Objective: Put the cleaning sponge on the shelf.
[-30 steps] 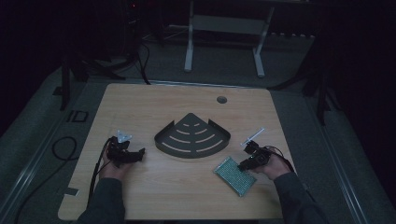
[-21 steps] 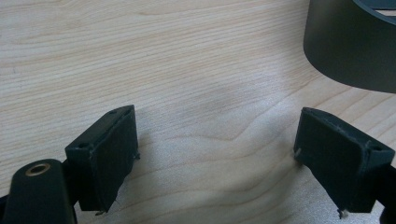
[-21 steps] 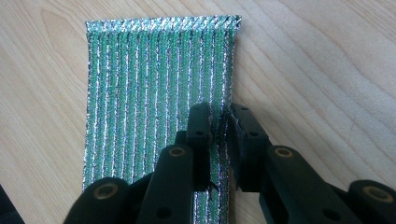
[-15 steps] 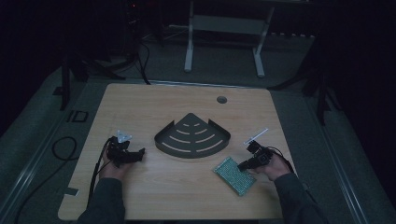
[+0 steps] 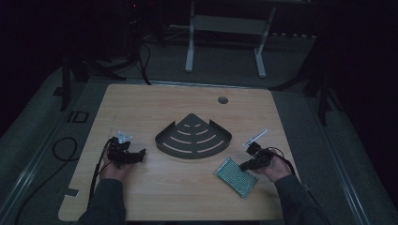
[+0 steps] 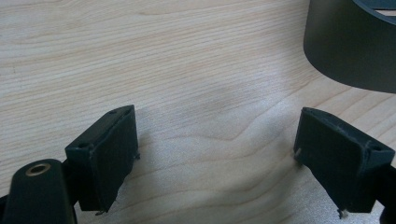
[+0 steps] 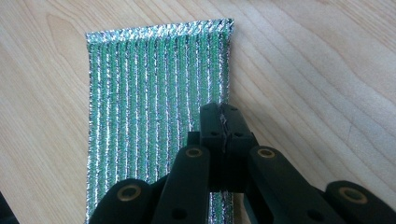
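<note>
Jaws of the right gripper have just closed on the green pad's edge; the left gripper gapes empty; the tray at centre holds nothing.

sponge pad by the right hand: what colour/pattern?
Green with silver glittery stripes; right gripper view shows it best.

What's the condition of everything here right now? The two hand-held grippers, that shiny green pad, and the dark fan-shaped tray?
Right gripper: jaws have just been closing; now shut on the edge of the green pad.
Green pad: flat on the table, pinched at one edge.
Left gripper: open, nothing between its jaws, resting low over the bare table.
Fan-shaped tray: flat on the table, empty, untouched.
Table: holds all of these.
</note>
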Demonstrator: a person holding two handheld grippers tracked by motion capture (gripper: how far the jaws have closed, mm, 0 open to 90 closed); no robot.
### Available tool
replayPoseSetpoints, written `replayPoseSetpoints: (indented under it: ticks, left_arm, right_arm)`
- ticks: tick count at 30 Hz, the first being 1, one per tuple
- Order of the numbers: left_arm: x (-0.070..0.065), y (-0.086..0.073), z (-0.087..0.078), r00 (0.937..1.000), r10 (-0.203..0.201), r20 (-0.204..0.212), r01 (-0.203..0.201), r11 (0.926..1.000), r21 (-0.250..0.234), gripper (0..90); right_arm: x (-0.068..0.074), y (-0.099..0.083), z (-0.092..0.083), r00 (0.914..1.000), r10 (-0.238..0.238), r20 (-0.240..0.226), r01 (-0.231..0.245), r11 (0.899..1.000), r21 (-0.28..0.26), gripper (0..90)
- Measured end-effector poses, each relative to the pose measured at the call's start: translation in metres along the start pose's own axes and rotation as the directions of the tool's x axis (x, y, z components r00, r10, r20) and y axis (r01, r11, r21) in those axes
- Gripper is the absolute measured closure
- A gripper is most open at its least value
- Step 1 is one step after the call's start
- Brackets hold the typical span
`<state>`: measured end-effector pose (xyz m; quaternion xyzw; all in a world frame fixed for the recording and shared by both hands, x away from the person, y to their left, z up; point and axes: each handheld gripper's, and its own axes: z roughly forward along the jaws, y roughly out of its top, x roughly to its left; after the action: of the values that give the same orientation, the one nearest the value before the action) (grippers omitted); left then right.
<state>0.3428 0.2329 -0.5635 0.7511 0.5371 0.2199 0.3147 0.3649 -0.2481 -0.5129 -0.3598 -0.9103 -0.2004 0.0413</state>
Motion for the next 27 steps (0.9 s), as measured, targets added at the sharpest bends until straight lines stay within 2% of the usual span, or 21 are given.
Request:
replayPoseSetpoints:
  ticks: [14,27]
  left_arm:
    - [0.0,0.0,0.0,1.0,0.0,0.0,0.0,1.0,0.0,14.0]
    - [0.0,0.0,0.0,1.0,0.0,0.0,0.0,1.0,0.001,14.0]
  right_arm:
    - [0.009,0.005,-0.021,0.9984,-0.038,0.043,0.04,0.998,-0.049,89.5]
    - [0.009,0.01,-0.038,0.9972,-0.04,0.064,0.045,0.996,-0.073,89.5]
